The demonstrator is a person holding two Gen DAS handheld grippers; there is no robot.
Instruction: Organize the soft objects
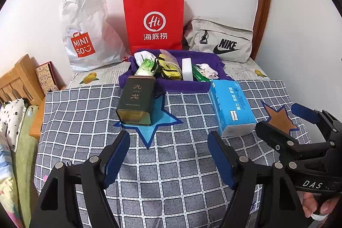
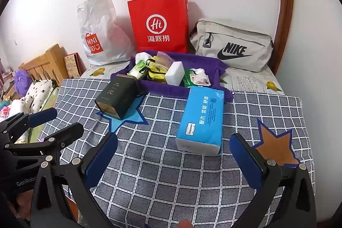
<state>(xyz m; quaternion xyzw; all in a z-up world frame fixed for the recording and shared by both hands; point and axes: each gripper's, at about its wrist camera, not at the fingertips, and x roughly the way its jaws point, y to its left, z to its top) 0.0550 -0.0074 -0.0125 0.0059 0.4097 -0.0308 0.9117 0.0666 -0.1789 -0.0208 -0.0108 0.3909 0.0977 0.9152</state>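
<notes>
The left gripper (image 1: 168, 155) and right gripper (image 2: 173, 159) are held spread wide, both empty. The tissue pack (image 2: 202, 119) lies on the checked cloth (image 2: 162, 166), at 12 o'clock of the right gripper, outside the purple tray (image 2: 168, 88). Soft items already fill the tray; whether sorting is nearly done or early cannot be judged.

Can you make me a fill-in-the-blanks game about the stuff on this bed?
1. The dark tin lies on a star patch coloured ____.
2. The tallest bag by the wall, the paper bag with white handles, is coloured ____.
3. The grey bag has the word ____ printed on it.
4. Both the left hand-held gripper and the right hand-held gripper are holding ____.

Missing words: blue; red; NIKE; nothing
</notes>
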